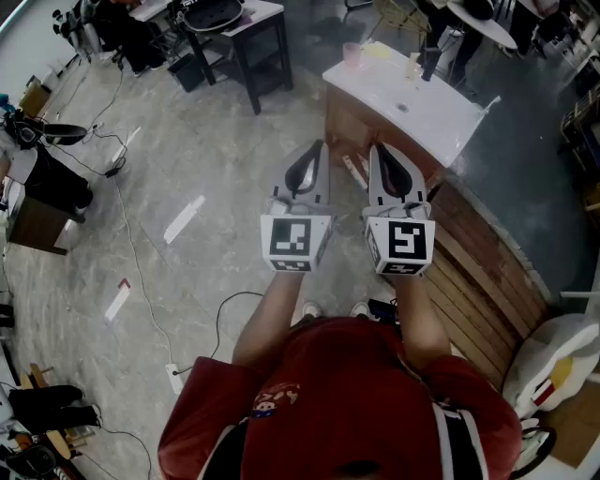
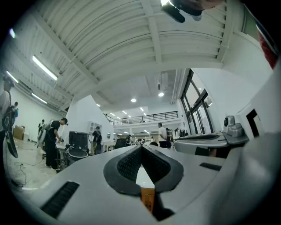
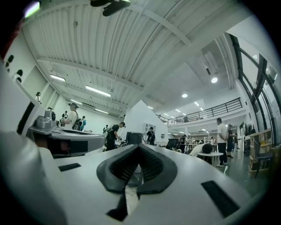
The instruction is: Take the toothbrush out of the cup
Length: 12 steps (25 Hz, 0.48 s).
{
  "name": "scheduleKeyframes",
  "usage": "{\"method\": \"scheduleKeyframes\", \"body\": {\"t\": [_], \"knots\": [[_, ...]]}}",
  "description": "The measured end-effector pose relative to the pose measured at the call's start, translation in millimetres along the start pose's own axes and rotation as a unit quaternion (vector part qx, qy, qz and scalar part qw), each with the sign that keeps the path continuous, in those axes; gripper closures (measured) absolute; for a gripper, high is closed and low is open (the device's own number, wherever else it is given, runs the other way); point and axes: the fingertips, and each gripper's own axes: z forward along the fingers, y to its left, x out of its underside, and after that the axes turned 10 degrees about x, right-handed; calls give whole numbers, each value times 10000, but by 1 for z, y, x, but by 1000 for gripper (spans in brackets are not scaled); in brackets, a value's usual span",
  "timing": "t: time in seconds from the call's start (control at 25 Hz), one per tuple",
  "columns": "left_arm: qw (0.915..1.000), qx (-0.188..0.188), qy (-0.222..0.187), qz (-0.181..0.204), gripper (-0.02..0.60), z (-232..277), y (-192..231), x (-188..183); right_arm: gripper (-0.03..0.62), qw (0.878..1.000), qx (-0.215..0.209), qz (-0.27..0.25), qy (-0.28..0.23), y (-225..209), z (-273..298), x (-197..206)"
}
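Shoulders in a red shirt (image 1: 356,394) fill the near edge of the head view, with both forearms stretched forward side by side. Left gripper (image 1: 314,147) is held level in the left hand, its marker cube (image 1: 295,239) facing up. In the left gripper view the left gripper (image 2: 141,146) has its two dark ribbed pads meeting at the tip, with nothing between them. Right gripper (image 1: 377,150) sits just beside it, apart from it, with its own marker cube (image 1: 405,242) up. In the right gripper view the right gripper (image 3: 138,146) is likewise closed to the tip and empty. Below the grippers: white shoes (image 1: 310,309) and a thin black cable (image 1: 225,309) on the grey floor. To the right, slatted wooden boards (image 1: 487,272) run along the floor. Ahead of the jaws, and well apart from them, stands a wood-sided counter with a white top (image 1: 422,108). A pink cup (image 1: 352,53) stands upright at the top's far left corner, and a dark upright fitting (image 1: 429,58) stands further right. The cup is too small in view to tell whether the toothbrush is in it. Neither gripper is near the cup. Farther back stands a black table (image 1: 246,28). Both gripper views show people standing at benches in a white hall.
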Motion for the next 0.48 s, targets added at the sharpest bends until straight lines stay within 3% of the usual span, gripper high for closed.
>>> {"method": "scheduleKeyframes", "body": {"t": [0.48], "knots": [[10000,-42,30,-27,554,-4,8,4,566,9997,107,216,-71,1,3,3]]}}
